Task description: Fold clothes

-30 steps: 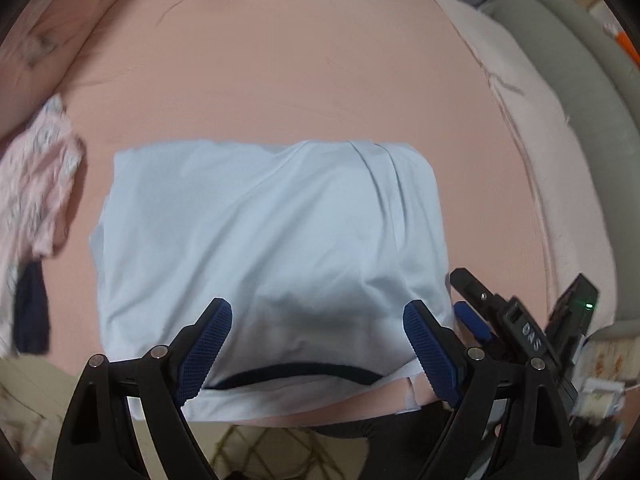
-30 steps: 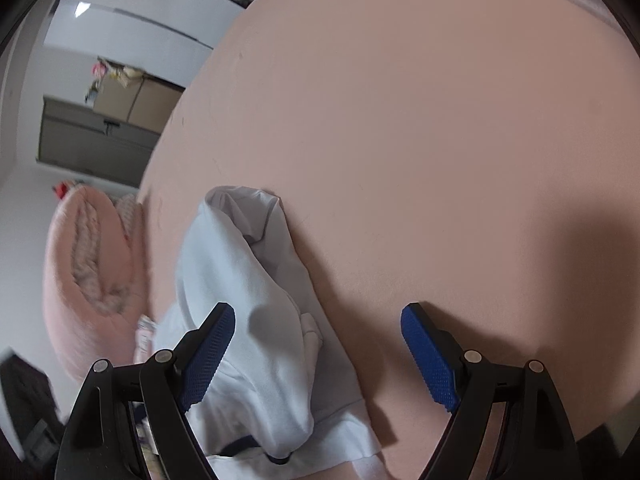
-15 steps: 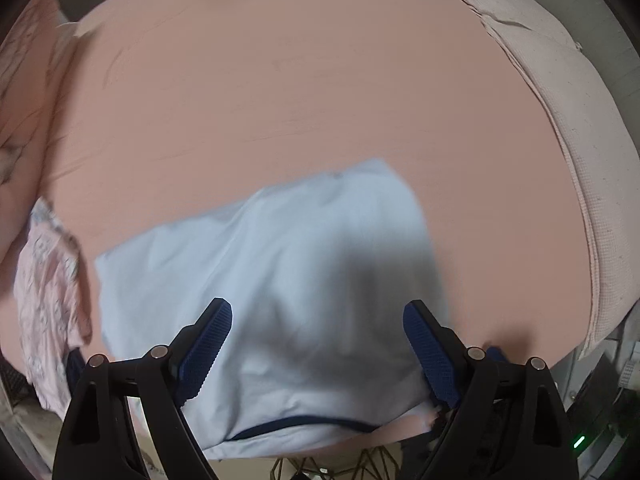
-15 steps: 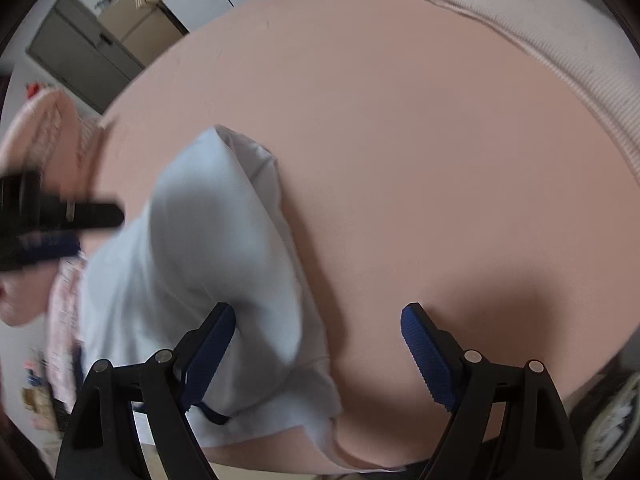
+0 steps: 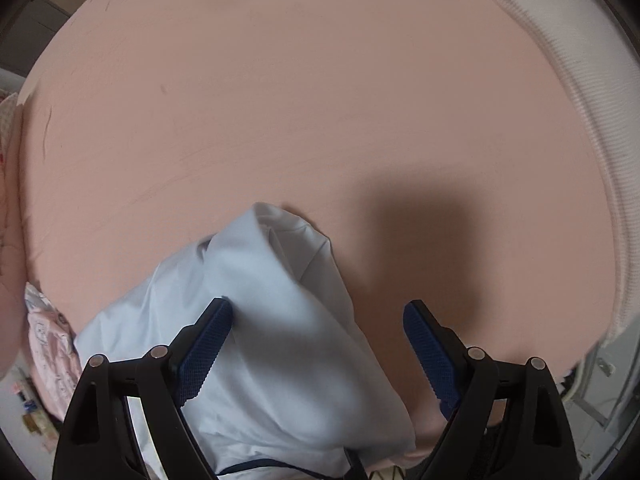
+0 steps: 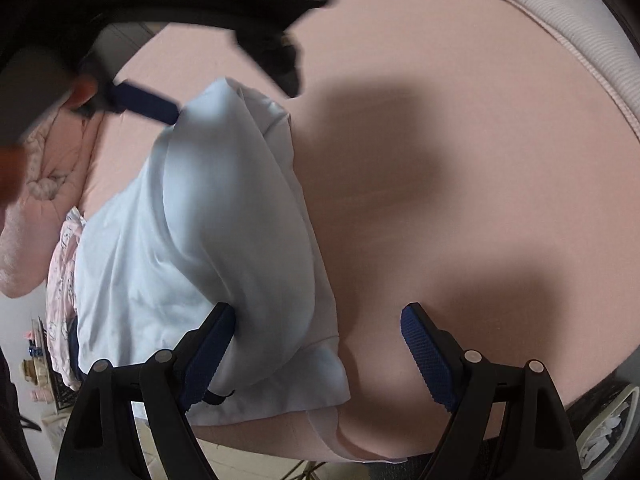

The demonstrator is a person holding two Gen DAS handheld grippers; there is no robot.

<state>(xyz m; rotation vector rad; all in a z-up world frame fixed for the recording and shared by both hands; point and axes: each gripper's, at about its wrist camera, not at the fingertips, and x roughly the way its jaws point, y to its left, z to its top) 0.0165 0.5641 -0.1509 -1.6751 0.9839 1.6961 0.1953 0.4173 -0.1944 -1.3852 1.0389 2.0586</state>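
Observation:
A pale blue folded shirt (image 5: 260, 320) with a dark navy trim lies on the pink bed sheet (image 5: 320, 100) near its front edge; it also shows in the right wrist view (image 6: 200, 220). My left gripper (image 5: 318, 344) is open over the shirt's right edge, its left finger on the cloth. My right gripper (image 6: 316, 344) is open over the shirt's near right corner. In the right wrist view the left gripper's blue finger (image 6: 144, 102) touches the shirt's far corner.
A pink patterned garment (image 6: 60, 280) lies to the left of the shirt, also in the left wrist view (image 5: 48, 344). A pink quilt (image 6: 44, 168) sits at far left. A white ribbed mattress edge (image 5: 592, 120) runs along the right. The bed's front edge is close below.
Both grippers have swung to the right and dropped closer to the shirt's right edge. The shirt's right side has bunched up from flat. The left gripper now reaches the shirt's far corner.

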